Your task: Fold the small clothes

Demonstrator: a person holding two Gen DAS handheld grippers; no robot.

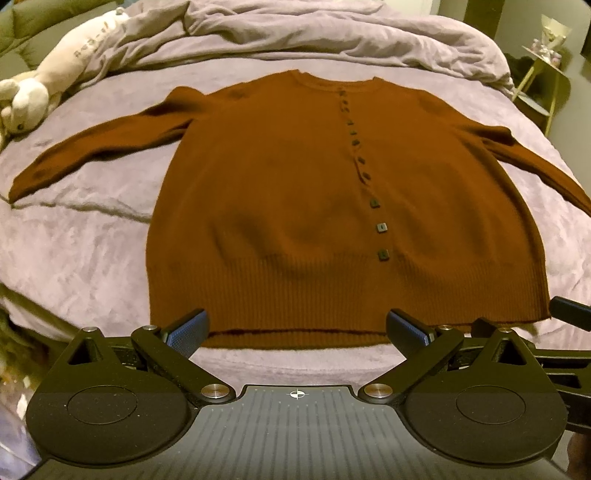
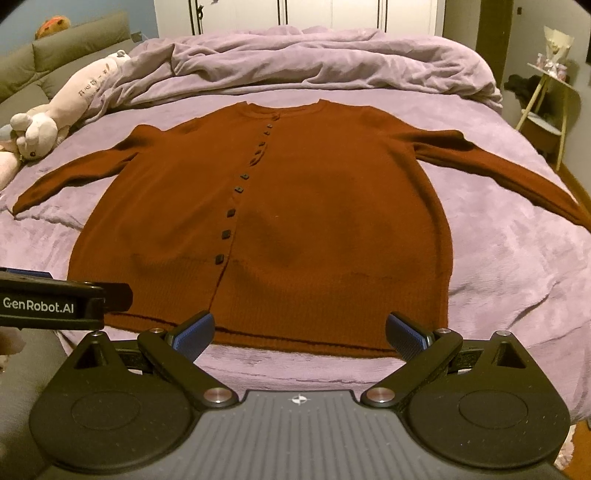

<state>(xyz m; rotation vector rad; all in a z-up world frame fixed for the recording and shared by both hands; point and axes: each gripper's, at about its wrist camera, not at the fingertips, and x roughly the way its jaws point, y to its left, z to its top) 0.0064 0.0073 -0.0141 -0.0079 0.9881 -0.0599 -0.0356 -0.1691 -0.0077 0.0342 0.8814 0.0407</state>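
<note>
A: Where does the cardigan (image 1: pixel 295 206) lie?

B: It lies flat on the bed (image 1: pixel 92 236), front side up, buttoned, with the row of dark buttons (image 1: pixel 381 227) running from the collar to the ribbed hem (image 1: pixel 295 295). Both sleeves are spread out to the sides. The hem is the edge nearest to the two grippers.

A: And the grippers?

B: The left gripper (image 1: pixel 295 332) hovers just before the hem, its jaws wide apart and holding nothing. The right gripper (image 2: pixel 299 334) is beside it, also just before the hem, jaws apart and empty as well. Neither one touches the cardigan.

A: So which step is in hand?

B: It seems no fold is made yet; the cardigan is only laid out. The next move probably calls for taking one sleeve, or one side of the cardigan near the hem, and bringing it over toward the buttons. The knit looks soft and thick, so a pinch must catch the whole layer.

A: What is around the cardigan?

B: Beyond its collar a crumpled lilac duvet (image 2: pixel 295 62) is heaped. Beyond its left sleeve lies a plush toy (image 2: pixel 48 122). Beyond its right sleeve, off the bed, stands a small side table (image 2: pixel 546 107). Behind the duvet there are white cupboard doors (image 2: pixel 295 14).
</note>
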